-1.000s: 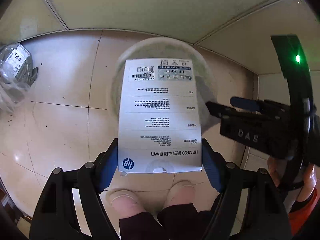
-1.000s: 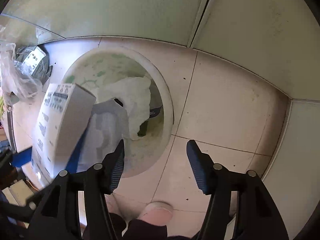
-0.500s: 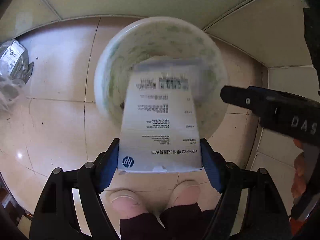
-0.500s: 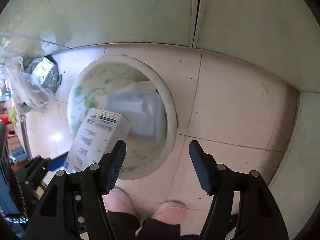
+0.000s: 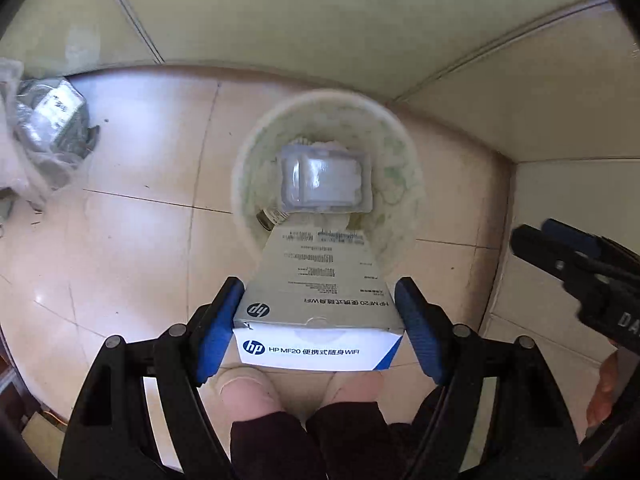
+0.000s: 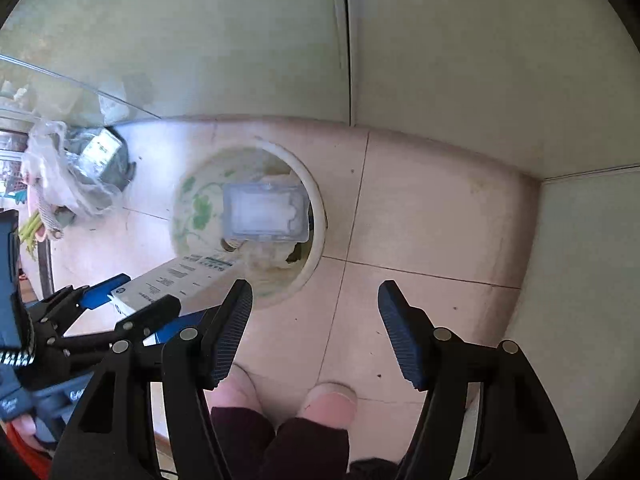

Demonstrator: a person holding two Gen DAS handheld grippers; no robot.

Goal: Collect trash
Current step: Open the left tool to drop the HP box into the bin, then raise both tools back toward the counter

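Note:
My left gripper is shut on a white HP box, its blue pads pressing on the two short sides. The box tilts forward over the near rim of a round pale bin with a green pattern. A clear plastic tray lies flat on top of the rubbish inside the bin. In the right wrist view my right gripper hangs open and empty above the floor, just right of the bin. The tray and the box show there too.
Grey and clear plastic bags with a labelled parcel lie on the tiled floor to the left, against the wall. Walls meet in a corner right of the bin. A person's shoes stand just below the grippers.
Both grippers have risen, so the bin looks smaller. The clear tray has dropped from beside the right gripper into the bin. The box has tilted and now shows its end face.

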